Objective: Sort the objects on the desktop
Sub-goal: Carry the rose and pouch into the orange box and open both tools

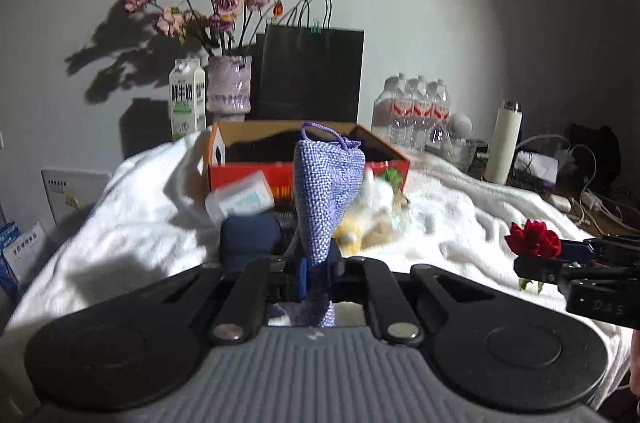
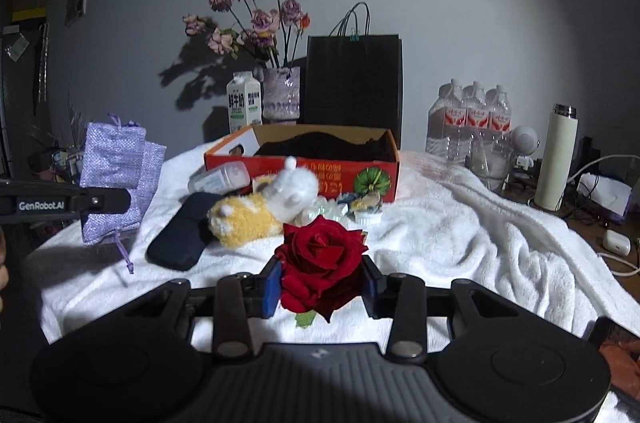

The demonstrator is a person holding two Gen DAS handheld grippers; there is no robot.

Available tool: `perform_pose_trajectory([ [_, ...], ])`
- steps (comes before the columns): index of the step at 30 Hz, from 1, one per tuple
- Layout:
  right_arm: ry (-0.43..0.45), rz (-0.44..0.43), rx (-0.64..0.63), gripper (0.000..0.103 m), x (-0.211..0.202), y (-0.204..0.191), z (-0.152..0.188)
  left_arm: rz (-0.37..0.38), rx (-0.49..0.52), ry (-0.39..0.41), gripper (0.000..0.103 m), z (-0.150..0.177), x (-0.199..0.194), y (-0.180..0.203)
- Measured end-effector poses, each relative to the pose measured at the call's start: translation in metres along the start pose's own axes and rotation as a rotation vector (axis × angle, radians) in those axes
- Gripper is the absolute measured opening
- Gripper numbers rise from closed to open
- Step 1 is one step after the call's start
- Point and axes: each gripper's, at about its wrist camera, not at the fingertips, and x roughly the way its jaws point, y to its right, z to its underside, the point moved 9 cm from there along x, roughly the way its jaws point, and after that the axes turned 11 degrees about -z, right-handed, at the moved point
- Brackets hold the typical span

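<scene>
I've got the lavender pouch pinched in my left gripper, hanging up in front of the orange box. My right gripper is clamped on the red rose, also just short of that box, low over the white towel.

Risks, as I judge them: the pouch is soft and gripped near one end, so it may sag or slip out if I swing it. Its drawstring dangles and could snag the navy case lying in front of the box. The rose's petals could crush or shed under the pads. The plush toy and the clear bottle lean by the box's front wall, so a low approach might knock them.

Readable text: "GenRobot.AI" on the left gripper's side, "DAS" on the right gripper seen from the left wrist, and "鲜牛奶" on the milk carton behind the box. Box print is too blurred to read.
</scene>
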Motion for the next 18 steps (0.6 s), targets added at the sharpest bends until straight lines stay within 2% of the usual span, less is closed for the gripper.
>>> perform_pose_trajectory([
  [5,0.021,-0.016,-0.012,0.038,0.017,0.008,-0.032,0.011,0.025,0.047,0.009,-0.043,0.018,-0.01],
  [10,0.049,-0.041,-0.057,0.038,0.044,0.021,-0.08,0.042,0.015,0.025,0.009,-0.086,0.06,-0.019],
  [14,0.047,-0.092,-0.055,0.038,0.081,0.046,-0.125,0.058,-0.009,-0.028,0.009,-0.123,0.12,-0.025],
  [18,-0.001,-0.133,0.011,0.038,0.154,0.081,-0.17,0.057,0.021,-0.078,0.009,-0.147,0.199,-0.019],
])
